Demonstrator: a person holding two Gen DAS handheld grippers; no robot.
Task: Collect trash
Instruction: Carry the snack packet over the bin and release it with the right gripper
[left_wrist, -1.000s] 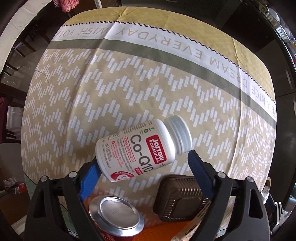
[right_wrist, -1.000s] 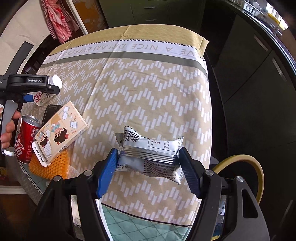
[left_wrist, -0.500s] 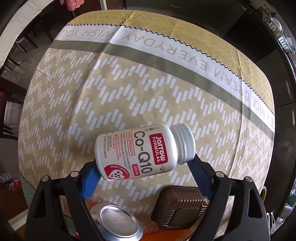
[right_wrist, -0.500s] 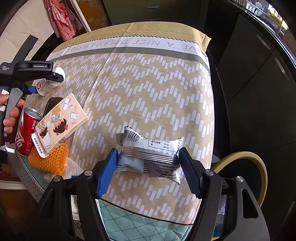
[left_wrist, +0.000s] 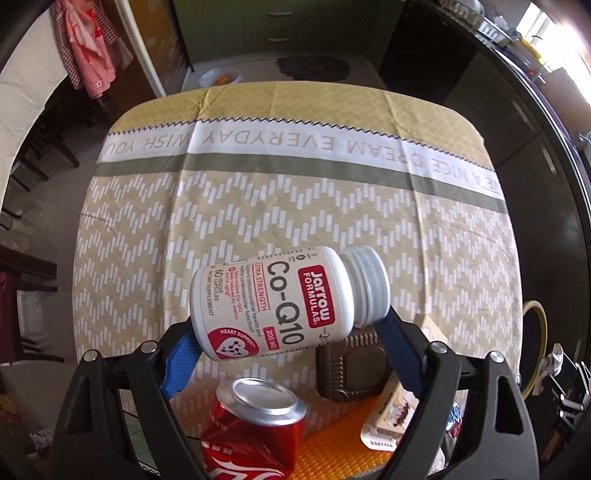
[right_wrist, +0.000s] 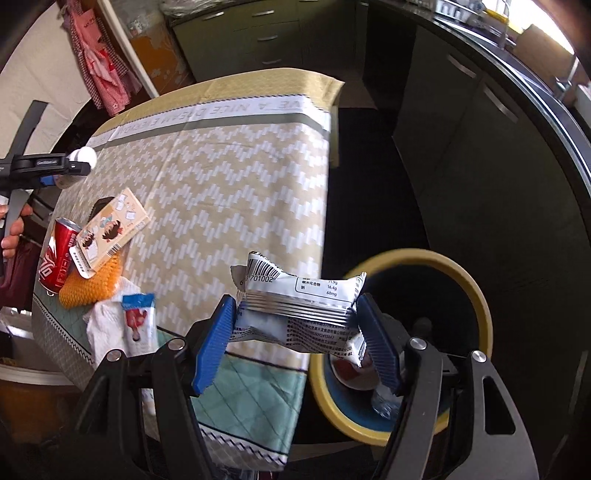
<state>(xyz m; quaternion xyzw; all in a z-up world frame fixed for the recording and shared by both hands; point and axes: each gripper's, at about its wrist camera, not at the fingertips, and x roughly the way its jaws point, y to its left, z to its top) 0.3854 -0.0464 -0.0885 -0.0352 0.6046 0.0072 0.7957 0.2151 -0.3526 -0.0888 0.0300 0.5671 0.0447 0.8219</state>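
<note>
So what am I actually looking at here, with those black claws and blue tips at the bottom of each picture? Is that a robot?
No robot: a person holds a two-finger grabber in each hand, and each grabber carries a wide-angle camera looking along its fingers. That is why each picture shows black arms with blue pads at the bottom.

In the left camera's picture, the left gripper is shut on a white Co-Q10 pill bottle, lifted above the table. Below it are a red soda can, a brown ribbed tray and an orange mat.

In the right camera's picture, the right gripper is shut on a silver snack wrapper near a yellow-rimmed bin beside the table. You can also see the left grabber at the far left, a cartoon-printed box and a crumpled tissue.
</note>
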